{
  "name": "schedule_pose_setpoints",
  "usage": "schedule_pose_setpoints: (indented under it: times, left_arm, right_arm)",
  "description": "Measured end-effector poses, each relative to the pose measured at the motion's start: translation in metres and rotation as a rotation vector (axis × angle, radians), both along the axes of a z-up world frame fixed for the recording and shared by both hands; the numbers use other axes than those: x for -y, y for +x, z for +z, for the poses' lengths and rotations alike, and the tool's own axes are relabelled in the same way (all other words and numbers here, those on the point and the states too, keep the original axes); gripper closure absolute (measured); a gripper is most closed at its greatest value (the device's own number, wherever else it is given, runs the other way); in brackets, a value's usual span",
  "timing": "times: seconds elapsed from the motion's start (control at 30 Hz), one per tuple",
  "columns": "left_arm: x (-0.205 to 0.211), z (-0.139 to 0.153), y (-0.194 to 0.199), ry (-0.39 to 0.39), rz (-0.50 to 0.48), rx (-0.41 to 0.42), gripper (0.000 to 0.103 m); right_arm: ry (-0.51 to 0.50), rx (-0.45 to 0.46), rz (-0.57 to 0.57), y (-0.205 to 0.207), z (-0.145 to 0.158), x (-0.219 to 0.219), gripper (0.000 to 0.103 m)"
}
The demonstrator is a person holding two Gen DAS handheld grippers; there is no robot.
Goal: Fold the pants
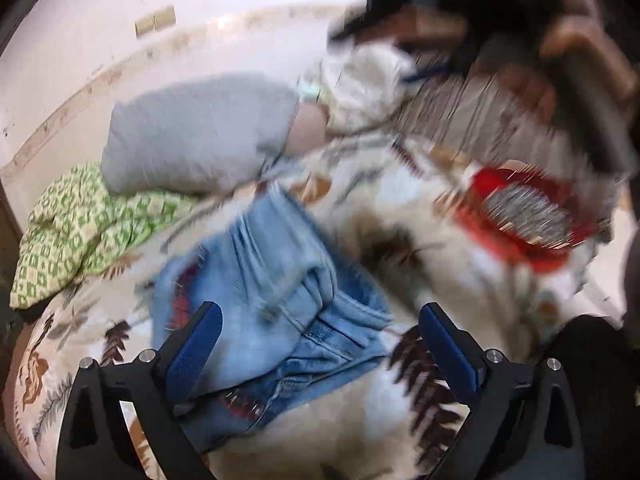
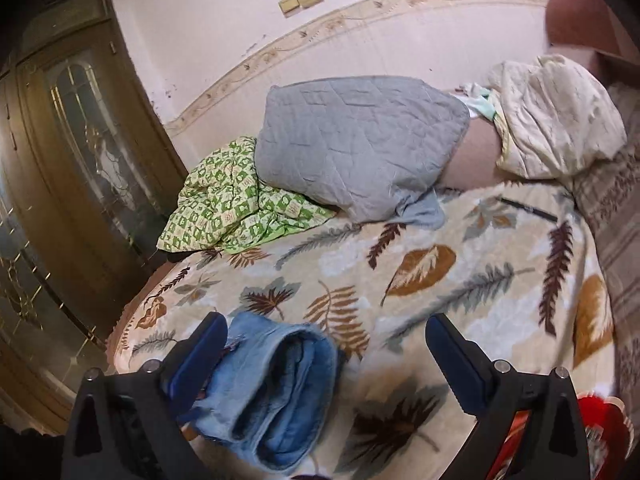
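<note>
Light blue denim pants (image 1: 280, 300) lie folded into a thick bundle on a leaf-patterned bedspread (image 1: 420, 216). In the blurred left wrist view my left gripper (image 1: 320, 320) stands open just above the bundle, its blue pads (image 1: 196, 344) wide apart and pressing on nothing. The right wrist view shows the same pants (image 2: 276, 388) low and left, fold layers facing the camera. My right gripper (image 2: 326, 332) is open; its left pad (image 2: 200, 356) sits beside the bundle's edge, and whether it touches the cloth is unclear. The right pad hangs over bare bedspread (image 2: 440, 280).
A grey quilted pillow (image 2: 352, 140), a green patterned blanket (image 2: 236, 204) and a cream pillow (image 2: 556, 116) lie along the wall. A dark wooden wardrobe (image 2: 80, 140) stands left of the bed. A red object (image 1: 520, 220) sits at the right, with a person's arm (image 1: 580, 60) above it.
</note>
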State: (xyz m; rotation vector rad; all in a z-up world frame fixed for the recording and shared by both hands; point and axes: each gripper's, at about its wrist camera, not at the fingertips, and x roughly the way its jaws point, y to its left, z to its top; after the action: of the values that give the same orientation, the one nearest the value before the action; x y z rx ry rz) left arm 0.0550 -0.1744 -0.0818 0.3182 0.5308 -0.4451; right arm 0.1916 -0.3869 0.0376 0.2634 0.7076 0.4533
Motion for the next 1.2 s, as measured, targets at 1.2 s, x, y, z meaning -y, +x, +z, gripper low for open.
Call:
schedule_pose_setpoints:
  times: [1.2]
  left_arm:
    - [-0.177,-0.104,0.183,-0.781,0.079,-0.958,0.0]
  right_arm:
    - [0.389,-0.569,-0.074,0.001,-0.173,-0.057,0.0]
